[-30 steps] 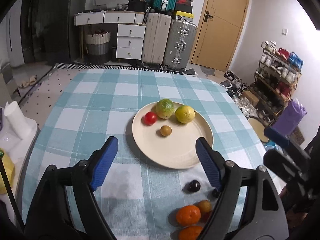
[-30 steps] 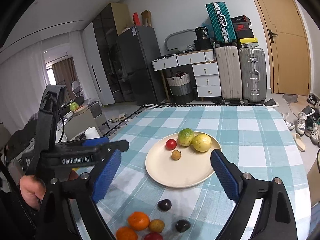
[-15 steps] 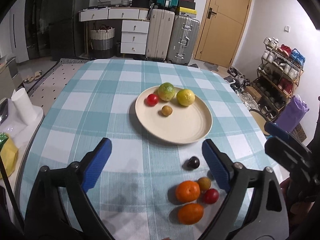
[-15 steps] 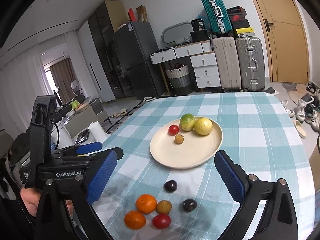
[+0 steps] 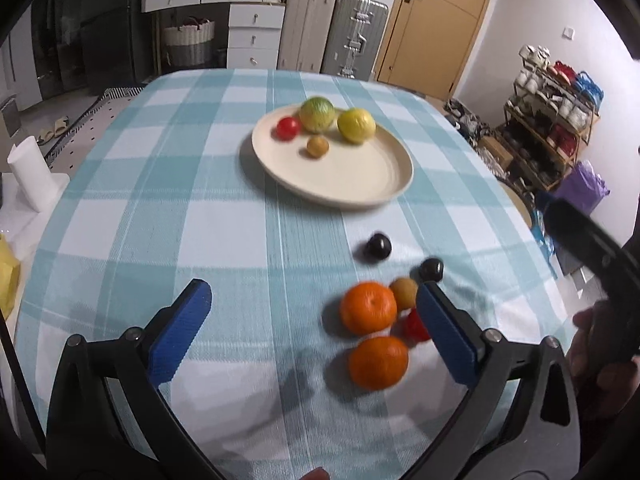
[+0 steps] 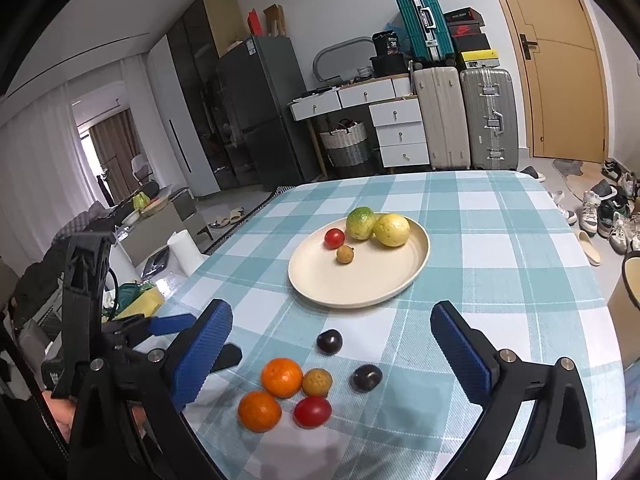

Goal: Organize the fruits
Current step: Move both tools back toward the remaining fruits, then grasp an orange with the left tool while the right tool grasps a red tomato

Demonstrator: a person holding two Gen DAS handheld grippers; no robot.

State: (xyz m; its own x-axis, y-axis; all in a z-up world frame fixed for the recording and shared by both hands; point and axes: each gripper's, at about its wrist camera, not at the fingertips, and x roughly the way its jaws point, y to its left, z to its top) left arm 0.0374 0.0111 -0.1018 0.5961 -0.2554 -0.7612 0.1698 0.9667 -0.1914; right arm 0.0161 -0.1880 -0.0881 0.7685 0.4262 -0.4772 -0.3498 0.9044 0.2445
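A cream plate (image 5: pixel 352 184) (image 6: pixel 384 284) on the checked table holds a green fruit (image 6: pixel 360 222), a yellow fruit (image 6: pixel 392 230), a small red tomato (image 6: pixel 334 238) and a small brown fruit (image 6: pixel 345 254). Near the table's front lie two oranges (image 5: pixel 369 307) (image 5: pixel 378 362), a brown fruit (image 6: pixel 317 383), a red tomato (image 6: pixel 313 411) and two dark plums (image 6: pixel 329 341) (image 6: pixel 366 377). My left gripper (image 5: pixel 312 328) is open and empty, above the table left of the oranges. My right gripper (image 6: pixel 332 352) is open and empty above the loose fruit.
The table (image 5: pixel 168 184) has a teal and white checked cloth. A white paper roll (image 5: pixel 30 172) stands off its left edge. Suitcases (image 6: pixel 464 116), white drawers (image 6: pixel 400 132) and a door stand behind; a shoe rack (image 5: pixel 552 132) is at the right.
Both grippers have drawn back toward the table's near edge, so the plate looks farther and all the loose fruit has come into view. Both stay open.
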